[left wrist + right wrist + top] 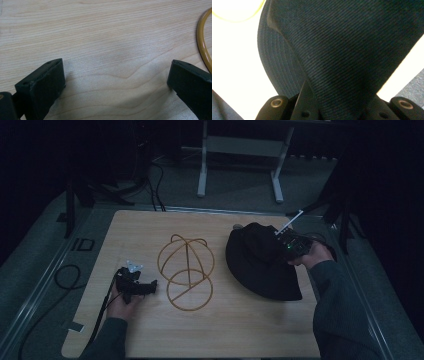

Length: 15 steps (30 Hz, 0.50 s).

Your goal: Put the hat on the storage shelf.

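Black hat, ribbed cloth, stitched brim, lies on bench just right of wire stand, not yet on it. My right tongs pinch hat crown. Stand: thin yellow hoops, domed. My left tongs gape wide, empty, left of stand.

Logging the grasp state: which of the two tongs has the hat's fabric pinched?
The right tongs, shut on the black hat. The left tongs are open over bare table by the wire stand.

Dark, perhaps grey-green sleeves; black grippers, the right gripper showing a green light.
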Available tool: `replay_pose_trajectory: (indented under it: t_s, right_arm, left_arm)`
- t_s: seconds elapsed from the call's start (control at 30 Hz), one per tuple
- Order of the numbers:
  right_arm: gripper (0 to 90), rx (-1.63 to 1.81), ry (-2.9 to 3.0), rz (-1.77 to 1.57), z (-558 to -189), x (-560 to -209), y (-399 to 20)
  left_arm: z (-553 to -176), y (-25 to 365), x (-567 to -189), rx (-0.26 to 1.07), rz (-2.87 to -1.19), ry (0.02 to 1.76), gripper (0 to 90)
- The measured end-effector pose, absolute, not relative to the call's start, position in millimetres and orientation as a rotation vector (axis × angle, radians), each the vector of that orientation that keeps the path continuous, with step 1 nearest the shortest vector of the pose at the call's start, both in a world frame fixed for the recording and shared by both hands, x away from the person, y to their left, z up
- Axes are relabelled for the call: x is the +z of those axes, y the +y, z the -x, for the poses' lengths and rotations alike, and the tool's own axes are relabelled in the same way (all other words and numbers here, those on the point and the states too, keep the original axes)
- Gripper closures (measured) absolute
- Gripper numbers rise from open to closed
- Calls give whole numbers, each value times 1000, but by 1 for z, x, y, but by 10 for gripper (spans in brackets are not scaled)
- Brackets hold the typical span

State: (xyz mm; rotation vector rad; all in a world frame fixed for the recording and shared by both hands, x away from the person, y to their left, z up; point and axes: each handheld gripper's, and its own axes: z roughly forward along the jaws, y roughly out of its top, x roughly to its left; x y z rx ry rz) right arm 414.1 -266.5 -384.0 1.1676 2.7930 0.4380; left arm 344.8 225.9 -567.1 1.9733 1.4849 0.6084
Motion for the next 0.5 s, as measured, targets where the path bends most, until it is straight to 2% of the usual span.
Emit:
replay_pose_trajectory:
  t_s: [0.5]
  right_arm:
    - [864,496,2808,-1094,-404,-370,-269]
  left_arm:
    - [-345,226,-567,608,-1973,1485,16]
